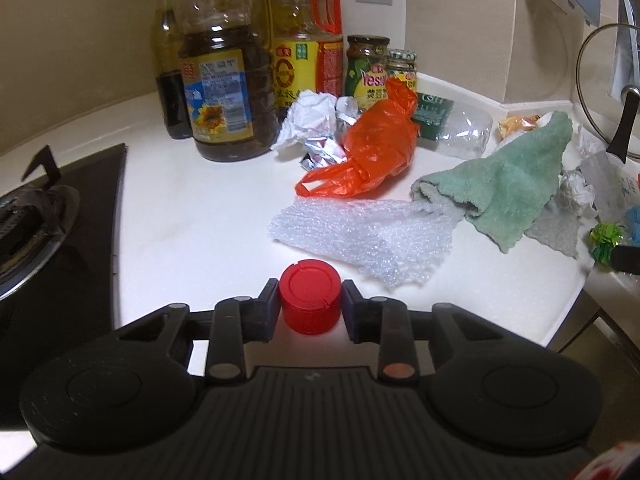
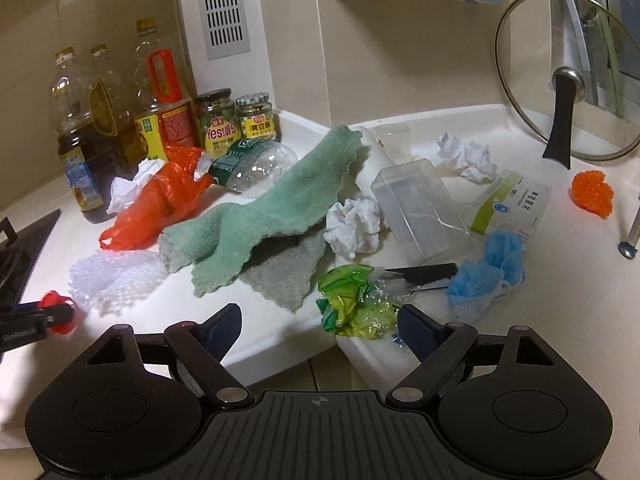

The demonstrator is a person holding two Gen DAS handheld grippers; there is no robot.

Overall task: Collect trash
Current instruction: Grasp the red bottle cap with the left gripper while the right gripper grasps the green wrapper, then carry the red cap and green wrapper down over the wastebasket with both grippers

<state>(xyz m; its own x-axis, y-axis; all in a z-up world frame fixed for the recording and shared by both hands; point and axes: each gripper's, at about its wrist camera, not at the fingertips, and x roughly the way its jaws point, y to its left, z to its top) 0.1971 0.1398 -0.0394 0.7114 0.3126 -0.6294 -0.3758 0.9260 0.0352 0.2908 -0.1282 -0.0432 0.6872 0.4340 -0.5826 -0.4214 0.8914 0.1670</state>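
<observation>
White kitchen surface (image 1: 192, 216) runs from a gas hob (image 1: 48, 232) on the left to a glass pot lid (image 2: 560, 80) leaning at the right, oil bottles (image 1: 224, 92) and jars at the back, litter strewn between. Nearest the hob, the left hand-held gripper (image 1: 310, 306) has narrowed onto a red bottle cap (image 1: 310, 300), its pads against the cap's two sides, the cap apparently resting on the surface. Just beyond lie bubble wrap (image 1: 360, 236), an orange plastic bag (image 1: 380, 140) and a green cloth (image 2: 264, 208). Further right, the right hand-held gripper (image 2: 320, 328) stands wide and empty, its jaws flanking a crumpled green wrapper (image 2: 352, 304) near the surface's edge. Pickup seems under way: next, lift the cap and close on the wrapper.
</observation>
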